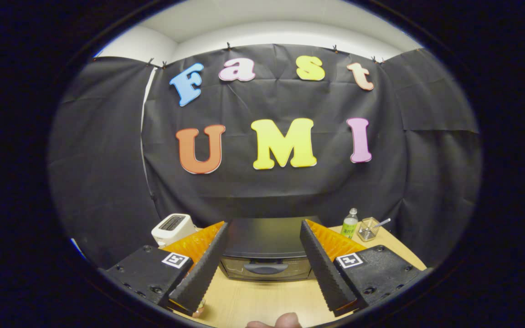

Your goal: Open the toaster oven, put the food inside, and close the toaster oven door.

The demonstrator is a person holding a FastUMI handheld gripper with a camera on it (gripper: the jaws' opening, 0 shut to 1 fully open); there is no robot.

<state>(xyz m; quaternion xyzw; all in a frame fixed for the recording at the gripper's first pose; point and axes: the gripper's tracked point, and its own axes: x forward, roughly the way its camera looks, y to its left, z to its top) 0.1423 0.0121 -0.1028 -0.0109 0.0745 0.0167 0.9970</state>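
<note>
1. Gripper view: the gripper point(262, 259) is held above a light wooden table point(262, 300), its two fingers point(203, 269) spread wide apart with nothing between them but open air.
2. The toaster oven point(265, 248) sits on the table just beyond the fingers, seen through the gap between them. Its dark top faces up and its door point(267, 269) is closed, with a curved handle point(266, 268) across the front.
3. A white pop-up toaster point(172, 228) stands to the left of the oven, near the far wall and partly behind the left finger.
4. To the right of the oven, toward the far edge of the table, stand a small plastic bottle with a green label point(349, 224) and, just beside it, a clear glass cup point(368, 229) with a thin stick leaning out.
5. A rounded pale thing point(276, 321) shows at the near edge of the table; I cannot tell what it is.
6. A small, partly hidden object point(198, 311) lies under the left fingertip, too hidden to identify.
</note>
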